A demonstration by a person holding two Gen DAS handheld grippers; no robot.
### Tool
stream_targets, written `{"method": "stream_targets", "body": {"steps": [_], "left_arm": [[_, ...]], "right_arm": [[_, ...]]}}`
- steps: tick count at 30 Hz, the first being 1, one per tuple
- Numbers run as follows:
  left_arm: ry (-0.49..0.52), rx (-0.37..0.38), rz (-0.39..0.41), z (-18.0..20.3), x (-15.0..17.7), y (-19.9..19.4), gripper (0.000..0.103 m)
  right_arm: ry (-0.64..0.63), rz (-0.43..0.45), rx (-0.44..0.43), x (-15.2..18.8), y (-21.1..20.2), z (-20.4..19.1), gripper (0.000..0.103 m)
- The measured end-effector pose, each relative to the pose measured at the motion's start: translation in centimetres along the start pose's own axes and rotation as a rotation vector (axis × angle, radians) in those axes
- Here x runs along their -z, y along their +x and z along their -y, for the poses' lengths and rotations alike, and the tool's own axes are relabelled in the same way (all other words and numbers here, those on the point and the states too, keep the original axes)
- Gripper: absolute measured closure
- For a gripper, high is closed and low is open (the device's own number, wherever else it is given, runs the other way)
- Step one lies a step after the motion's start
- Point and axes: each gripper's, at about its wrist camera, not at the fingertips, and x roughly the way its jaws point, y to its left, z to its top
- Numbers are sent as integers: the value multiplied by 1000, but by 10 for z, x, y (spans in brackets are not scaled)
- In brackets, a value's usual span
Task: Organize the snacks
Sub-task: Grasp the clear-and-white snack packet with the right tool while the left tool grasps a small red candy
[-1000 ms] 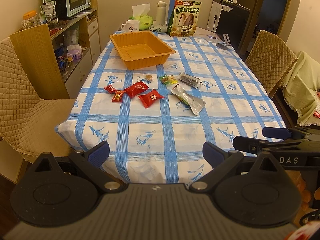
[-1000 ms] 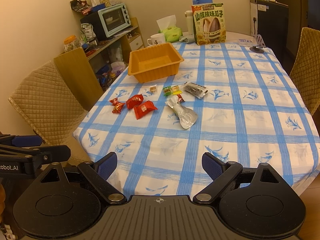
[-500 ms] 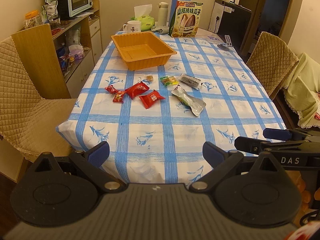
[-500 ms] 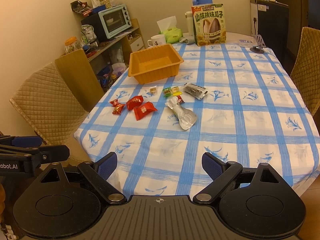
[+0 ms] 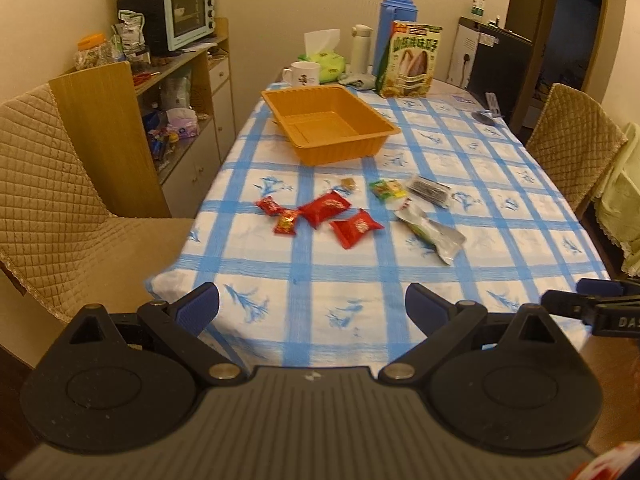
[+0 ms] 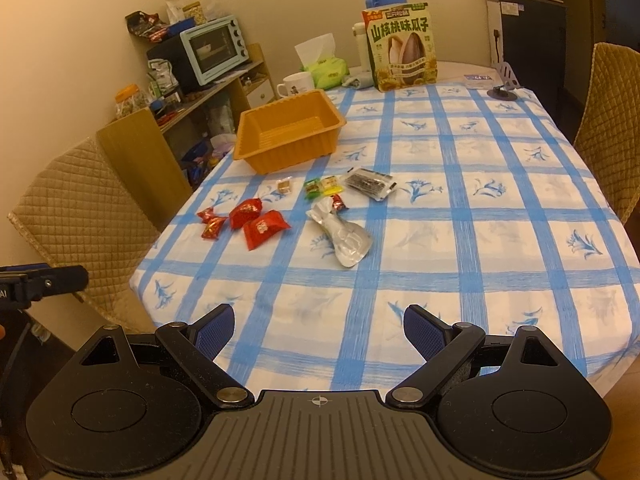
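Both grippers, left and right, hung spread and empty off the table's near edge, well short of the snacks lying just before the tray.

Snack packets lie scattered near an orange tray.

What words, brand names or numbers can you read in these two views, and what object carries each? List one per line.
"山核桃味瓜子": on the seed bag.
"DA", cut off by the frame edge: on the right gripper.
"AI", cut off: on the left gripper.
Small top print on the seed bag: too small to read.
Red packets: print blurred.
Mug: picture only, unreadable.
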Motion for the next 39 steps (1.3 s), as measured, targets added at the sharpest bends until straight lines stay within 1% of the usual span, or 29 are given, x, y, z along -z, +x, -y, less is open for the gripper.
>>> {"method": "stream_targets", "body": {"steps": [5, 10, 16, 17, 19, 24, 26, 31, 32, 34, 39], "left_arm": [[1, -8, 4, -19, -5, 31, 4], [15, -5, -1, -34, -13, 69, 5], [40, 8, -10, -48, -29, 116, 7], [40, 14, -10, -51, -32, 124, 7], [41, 22, -14, -58, -38, 137, 8], [50, 39, -26, -69, -47, 164, 10], [55, 43, -31, -73, -49, 173, 10], [70, 52, -57, -77, -48, 191, 11], [74, 56, -61, -77, -48, 194, 12], [82, 62, -65, -78, -49, 198, 13], [102, 77, -73, -74, -48, 206, 16]], "right_arm": [[0, 14, 12, -6, 24, 14, 12], [-8, 17, 3, -14, 54, 23, 12], [-76, 30, 4, -29, 97, 22, 13], [-89, 34, 1, -31, 105, 22, 19], [-115, 23, 5, -38, 124, 21, 28], [-197, 5, 9, -53, 165, 19, 35], [-245, -9, 0, -59, 181, 17, 41], [-335, -52, 2, -68, 215, 12, 48], [-348, -65, 6, -68, 221, 10, 53], [-373, -85, 11, -70, 230, 8, 58], [-395, -113, 22, -70, 244, 6, 62]]}}
